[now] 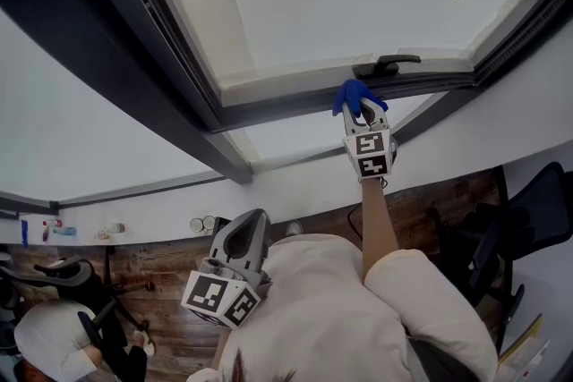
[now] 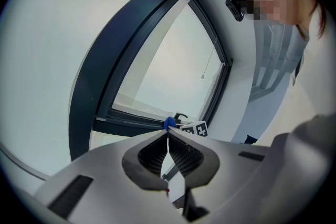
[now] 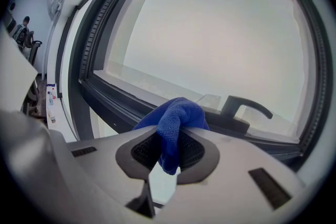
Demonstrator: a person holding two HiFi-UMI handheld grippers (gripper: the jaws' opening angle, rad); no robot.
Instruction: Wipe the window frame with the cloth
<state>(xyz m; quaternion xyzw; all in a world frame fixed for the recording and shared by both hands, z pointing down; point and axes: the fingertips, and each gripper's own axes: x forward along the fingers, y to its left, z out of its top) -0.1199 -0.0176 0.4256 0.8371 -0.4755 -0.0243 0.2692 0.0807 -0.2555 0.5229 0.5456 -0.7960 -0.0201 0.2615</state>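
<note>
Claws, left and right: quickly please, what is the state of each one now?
Left claw: closed, holding nothing.
Right claw: closed on the blue cloth.

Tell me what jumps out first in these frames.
The bright blue cloth stands out, pinched in the raised right gripper at the dark window frame, just left of the handle. The frame's heavy dark bars cut across the pale glass overhead. The left gripper sits low by the person's chest, jaws together with nothing between them.
</note>
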